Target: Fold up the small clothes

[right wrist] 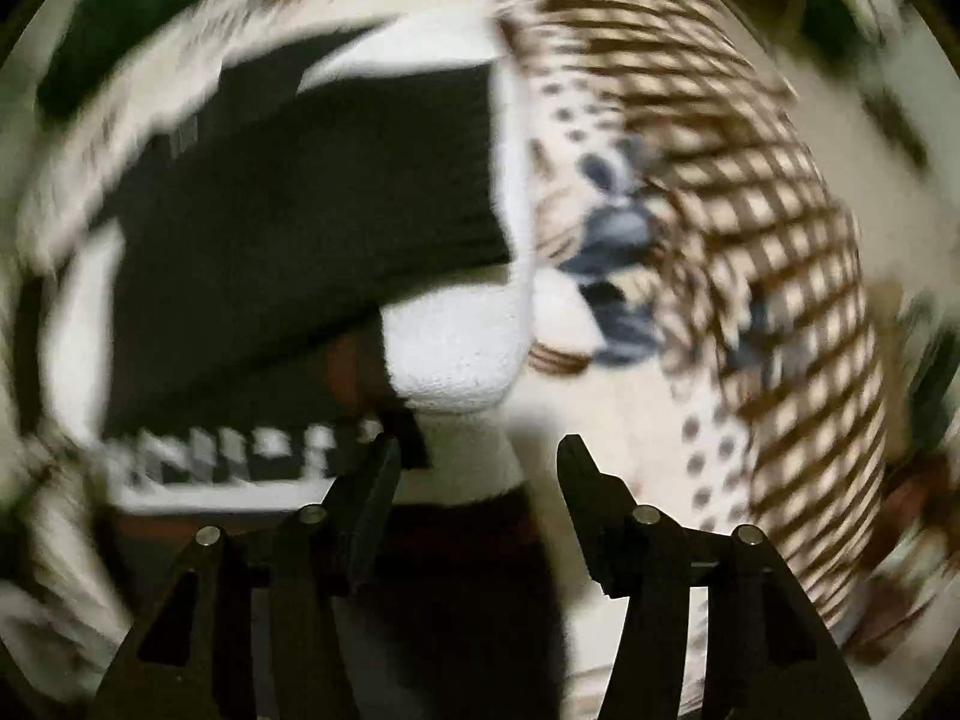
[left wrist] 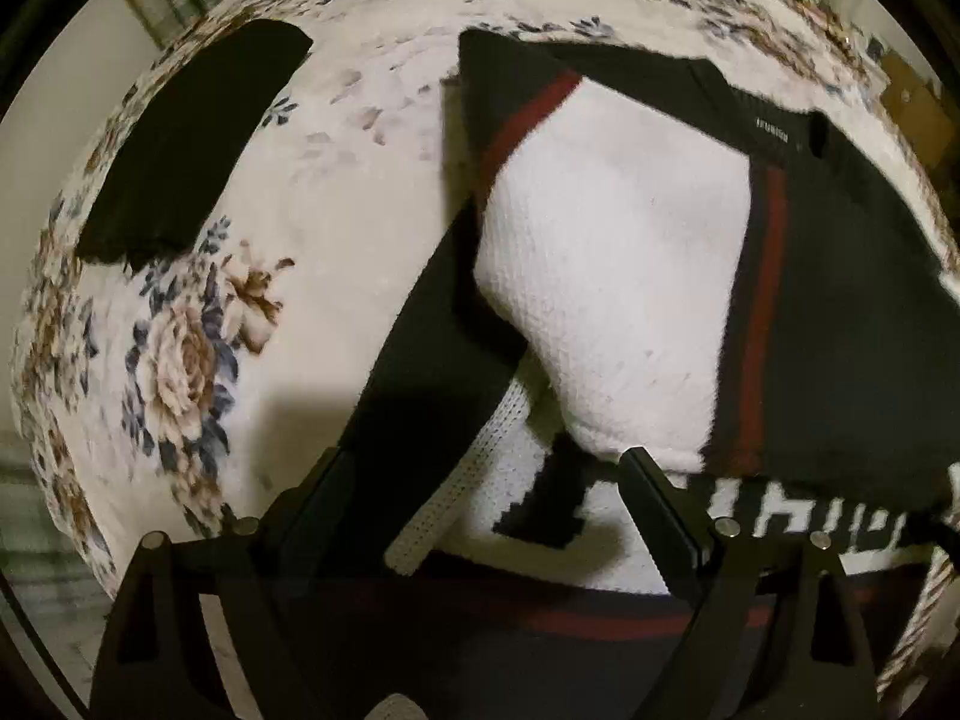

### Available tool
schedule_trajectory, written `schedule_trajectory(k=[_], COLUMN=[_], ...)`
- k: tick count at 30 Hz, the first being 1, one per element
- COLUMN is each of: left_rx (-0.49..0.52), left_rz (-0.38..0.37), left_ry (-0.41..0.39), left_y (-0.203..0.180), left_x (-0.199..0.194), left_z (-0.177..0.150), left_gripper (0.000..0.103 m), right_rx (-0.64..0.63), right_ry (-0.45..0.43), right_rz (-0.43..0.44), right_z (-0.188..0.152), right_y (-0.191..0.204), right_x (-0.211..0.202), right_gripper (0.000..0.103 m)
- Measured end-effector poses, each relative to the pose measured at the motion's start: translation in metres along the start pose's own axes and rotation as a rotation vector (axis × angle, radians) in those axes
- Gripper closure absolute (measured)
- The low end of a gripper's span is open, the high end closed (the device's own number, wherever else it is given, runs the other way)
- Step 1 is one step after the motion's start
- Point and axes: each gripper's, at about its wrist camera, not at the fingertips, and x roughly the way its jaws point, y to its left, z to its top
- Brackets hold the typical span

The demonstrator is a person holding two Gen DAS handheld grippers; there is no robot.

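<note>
A small white, black and dark-red knit sweater [left wrist: 612, 252] lies partly folded on a floral bedspread [left wrist: 336, 192]. Its sleeves are laid across the white body. My left gripper [left wrist: 486, 462] is open, low over the sweater's near hem, with a black sleeve and a white ribbed edge lying between its fingers. In the blurred right wrist view the same sweater [right wrist: 312, 228] shows at left. My right gripper [right wrist: 477, 450] is open over its white right edge, holding nothing.
A separate folded black garment [left wrist: 180, 144] lies on the bedspread at far left. The bedspread has a brown checked and dotted border [right wrist: 750, 240] at right. Room furniture shows dimly past the bed's edges.
</note>
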Motion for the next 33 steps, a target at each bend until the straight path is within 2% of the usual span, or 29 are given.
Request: schedule_trajectory(k=[1,2,4,5,8,10,12,15,16,17,20,22,26,30,31,32,33], left_rx=[-0.002,-0.005,-0.012,-0.015,-0.027,-0.057,-0.079,-0.093,-0.098,-0.102,-0.107,-0.107,-0.090,-0.088,-0.094,-0.100,-0.117], left_rz=[0.000,0.001,0.007,0.009,0.039,0.022,-0.005,-0.051,-0.065,-0.085,-0.118,-0.136,-0.142,-0.124,-0.134,-0.137,-0.154], left_ry=[0.005,0.006,0.012,0.018,0.062,0.091,0.090,0.104,0.110,0.121,0.146,0.174,0.240,0.220,0.206,0.186,0.161], left_y=[0.001,0.004,0.007,0.009,0.021,0.033,0.044,0.057,0.060,0.066,0.078,0.083,0.088,0.097,0.098,0.100,0.107], left_x=[0.004,0.007,0.015,0.020,0.044,0.054,0.052,0.041,0.038,0.034,0.025,0.024,0.035,0.049,0.050,0.050,0.049], left_z=[0.000,0.001,0.004,0.006,0.001,-0.003,-0.007,-0.017,-0.020,-0.028,-0.052,-0.069,-0.103,-0.116,-0.120,-0.124,-0.125], left_gripper=[0.012,0.012,0.012,0.012,0.012,0.012,0.012,0.012,0.012,0.012,0.012,0.012,0.012,0.014,0.026,0.056,0.071], right_rx=[-0.022,-0.004,0.093,0.165,0.286,0.289,0.266,0.263,0.268,0.277,0.299,0.304,0.326,0.349,0.351,0.353,0.350], right_ry=[0.016,0.032,0.029,0.018,0.017,0.013,0.029,0.066,0.081,0.092,0.119,0.151,0.211,0.240,0.253,0.266,0.272], right_rz=[-0.003,0.014,0.082,0.106,0.147,0.137,0.151,0.227,0.255,0.279,0.352,0.356,0.346,0.346,0.348,0.350,0.360], right_z=[0.004,0.009,0.016,0.017,0.014,0.008,0.011,0.018,0.017,0.012,-0.007,-0.025,-0.084,-0.128,-0.138,-0.146,-0.150], right_y=[0.006,0.009,0.001,-0.009,-0.027,-0.033,-0.022,-0.012,-0.022,-0.028,-0.043,-0.044,-0.054,-0.059,-0.070,-0.069,-0.065], right_x=[0.010,0.022,0.029,0.030,0.037,0.039,0.039,0.033,0.026,0.020,0.009,0.004,0.017,0.035,0.042,0.048,0.052], right_gripper=[0.046,0.051,0.073,0.080,0.082,0.082,0.082,0.073,0.064,0.050,0.036,0.027,0.025,0.025,0.025,0.025,0.025])
